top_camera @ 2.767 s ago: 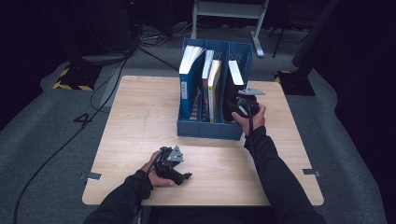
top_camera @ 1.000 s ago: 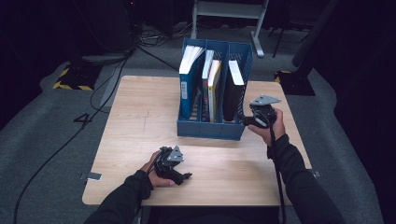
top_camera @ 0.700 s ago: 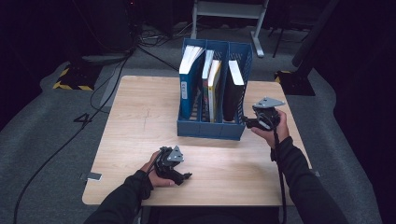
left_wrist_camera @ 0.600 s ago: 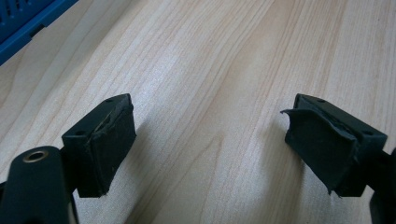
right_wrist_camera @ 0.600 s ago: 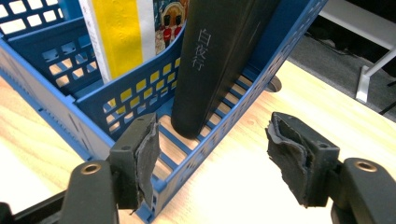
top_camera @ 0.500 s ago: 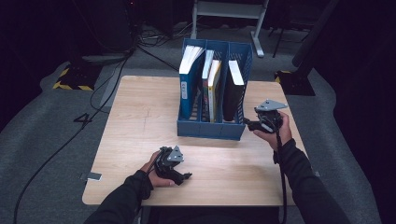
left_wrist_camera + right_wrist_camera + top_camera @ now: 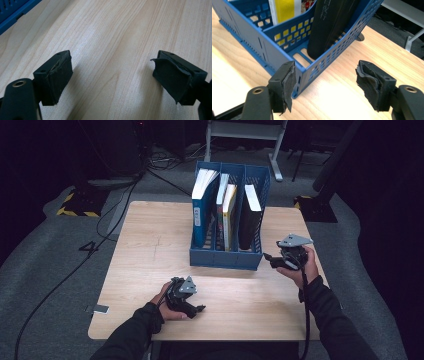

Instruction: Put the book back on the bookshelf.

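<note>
A blue three-slot file rack (image 7: 226,257) stands on the wooden table (image 7: 150,245), holding a blue-spined book (image 7: 202,205), a yellow book (image 7: 228,215) and a black book (image 7: 248,217). My right gripper (image 7: 270,260) hovers open just right of the rack's front right corner (image 7: 299,82), with the black book (image 7: 329,22) upright in the nearest slot. My left gripper (image 7: 197,310) rests low near the table's front edge, open, nothing between its pads (image 7: 58,75) but bare wood.
A strip of the rack's blue base (image 7: 15,12) shows at the top left of the left gripper view. Behind the table stand a white metal frame (image 7: 245,132), floor cables (image 7: 125,195) and a yellow-black marked block (image 7: 77,205). Bare wood stretches left of the rack.
My right gripper has drawn away from the black book in the right slot, moving right and toward the front, off the rack. The left gripper has stayed put.
</note>
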### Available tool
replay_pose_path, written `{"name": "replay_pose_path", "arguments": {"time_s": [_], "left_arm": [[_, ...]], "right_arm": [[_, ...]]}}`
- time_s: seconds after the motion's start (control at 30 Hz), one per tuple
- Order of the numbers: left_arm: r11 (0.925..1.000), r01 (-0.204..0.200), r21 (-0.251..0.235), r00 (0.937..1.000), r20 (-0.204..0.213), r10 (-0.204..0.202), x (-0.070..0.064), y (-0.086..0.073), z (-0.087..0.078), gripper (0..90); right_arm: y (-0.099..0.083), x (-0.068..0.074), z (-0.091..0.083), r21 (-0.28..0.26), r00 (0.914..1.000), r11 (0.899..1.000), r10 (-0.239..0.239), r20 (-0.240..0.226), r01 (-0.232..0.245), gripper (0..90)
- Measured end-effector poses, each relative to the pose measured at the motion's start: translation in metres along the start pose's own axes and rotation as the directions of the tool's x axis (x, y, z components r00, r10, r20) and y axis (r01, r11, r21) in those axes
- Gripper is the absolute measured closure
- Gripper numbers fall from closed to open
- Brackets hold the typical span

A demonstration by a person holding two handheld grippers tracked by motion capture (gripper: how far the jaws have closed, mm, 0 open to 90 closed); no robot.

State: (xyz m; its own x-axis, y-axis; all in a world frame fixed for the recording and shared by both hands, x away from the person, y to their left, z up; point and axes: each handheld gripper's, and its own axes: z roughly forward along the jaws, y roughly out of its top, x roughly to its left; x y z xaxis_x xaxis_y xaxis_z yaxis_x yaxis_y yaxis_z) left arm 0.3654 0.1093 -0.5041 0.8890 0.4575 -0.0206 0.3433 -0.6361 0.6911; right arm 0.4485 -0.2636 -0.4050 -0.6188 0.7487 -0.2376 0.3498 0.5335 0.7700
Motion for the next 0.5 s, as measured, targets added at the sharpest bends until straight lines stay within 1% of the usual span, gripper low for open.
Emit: {"name": "replay_pose_path", "arguments": {"time_s": [0.2, 0.3, 0.5], "left_arm": [[1.0000, 0.000, 0.000, 1.0000, 0.000, 0.000, 0.000, 0.000, 0.000, 15.5], [1.0000, 0.000, 0.000, 1.0000, 0.000, 0.000, 0.000, 0.000, 0.000, 15.5], [1.0000, 0.000, 0.000, 1.0000, 0.000, 0.000, 0.000, 0.000, 0.000, 15.5]], "right_arm": [[-0.010, 0.000, -0.004, 0.013, 0.9999, 1.000, -0.016, -0.003, 0.016, 31.5], [-0.015, 0.000, -0.006, 0.016, 0.9998, 1.000, -0.016, -0.007, 0.016, 31.3], [-0.026, 0.003, -0.008, 0.043, 0.9993, 0.998, -0.037, -0.003, 0.037, 30.4]]}}
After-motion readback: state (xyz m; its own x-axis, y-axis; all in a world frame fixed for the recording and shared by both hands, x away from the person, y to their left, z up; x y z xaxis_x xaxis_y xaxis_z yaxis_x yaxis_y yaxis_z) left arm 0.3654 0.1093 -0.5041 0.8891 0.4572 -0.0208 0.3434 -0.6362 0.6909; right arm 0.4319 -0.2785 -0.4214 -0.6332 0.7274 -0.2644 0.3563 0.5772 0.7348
